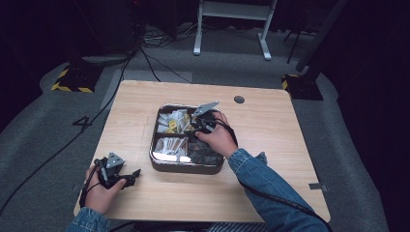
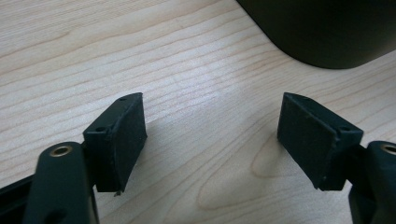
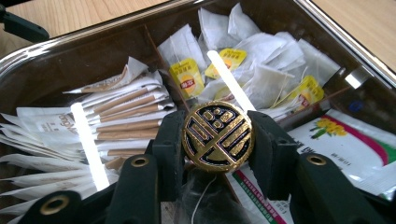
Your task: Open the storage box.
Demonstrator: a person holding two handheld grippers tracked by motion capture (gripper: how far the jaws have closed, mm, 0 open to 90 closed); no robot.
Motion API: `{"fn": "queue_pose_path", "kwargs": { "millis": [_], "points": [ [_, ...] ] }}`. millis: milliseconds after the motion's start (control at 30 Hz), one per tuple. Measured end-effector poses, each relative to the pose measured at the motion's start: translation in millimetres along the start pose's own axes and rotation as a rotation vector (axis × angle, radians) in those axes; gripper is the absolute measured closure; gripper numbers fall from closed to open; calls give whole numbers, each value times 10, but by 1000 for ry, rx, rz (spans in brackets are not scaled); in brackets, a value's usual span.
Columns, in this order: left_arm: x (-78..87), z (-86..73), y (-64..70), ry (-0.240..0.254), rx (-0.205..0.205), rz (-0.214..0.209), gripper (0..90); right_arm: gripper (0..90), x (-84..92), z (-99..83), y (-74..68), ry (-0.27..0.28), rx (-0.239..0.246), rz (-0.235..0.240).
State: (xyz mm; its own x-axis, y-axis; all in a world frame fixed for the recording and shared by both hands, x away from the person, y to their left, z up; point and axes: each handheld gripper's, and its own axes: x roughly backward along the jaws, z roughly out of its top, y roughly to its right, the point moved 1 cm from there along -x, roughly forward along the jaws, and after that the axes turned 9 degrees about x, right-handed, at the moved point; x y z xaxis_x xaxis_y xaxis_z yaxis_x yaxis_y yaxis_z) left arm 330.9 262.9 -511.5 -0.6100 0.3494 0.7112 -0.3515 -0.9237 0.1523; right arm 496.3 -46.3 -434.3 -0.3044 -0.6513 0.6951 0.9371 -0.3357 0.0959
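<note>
My right gripper (image 3: 217, 140) is shut on a round black-and-gold disc (image 3: 217, 133) and holds it just above the metal tray (image 3: 93, 35). Under it lie yellow-tagged tea bags (image 3: 261, 70), brown paper sticks (image 3: 126, 116) and white flower-printed sachets (image 3: 345, 135), each kind in its own compartment. From above, the right gripper (image 1: 196, 126) sits over the middle of the tray (image 1: 186, 166). My left gripper (image 1: 133, 175) rests low over the bare wood at the table's front left. Its jaws (image 2: 212, 135) stand open with nothing between them.
The dark wall of the tray (image 2: 327, 28) rises just ahead of the left gripper. A round black grommet (image 1: 239, 99) sits near the table's back edge. Cables (image 1: 145, 58) and a white stand (image 1: 232, 29) are on the floor beyond. Bare wood (image 1: 270, 145) lies right of the tray.
</note>
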Motion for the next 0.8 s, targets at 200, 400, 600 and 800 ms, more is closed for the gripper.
{"fn": "queue_pose_path", "kwargs": {
  "millis": [200,400,600,800],
  "points": [
    [-6,2,-3,1,-5,-1,224,589,114,64,28,20,4,-11],
    [-17,6,8,-9,-25,-4,199,589,295,131,69,43,12,-26],
    [-44,30,13,-17,-26,-3,154,589,546,121,124,53,9,-60],
    [-59,42,20,-19,-20,3,141,589,748,77,178,55,8,-86]
  ]
}}
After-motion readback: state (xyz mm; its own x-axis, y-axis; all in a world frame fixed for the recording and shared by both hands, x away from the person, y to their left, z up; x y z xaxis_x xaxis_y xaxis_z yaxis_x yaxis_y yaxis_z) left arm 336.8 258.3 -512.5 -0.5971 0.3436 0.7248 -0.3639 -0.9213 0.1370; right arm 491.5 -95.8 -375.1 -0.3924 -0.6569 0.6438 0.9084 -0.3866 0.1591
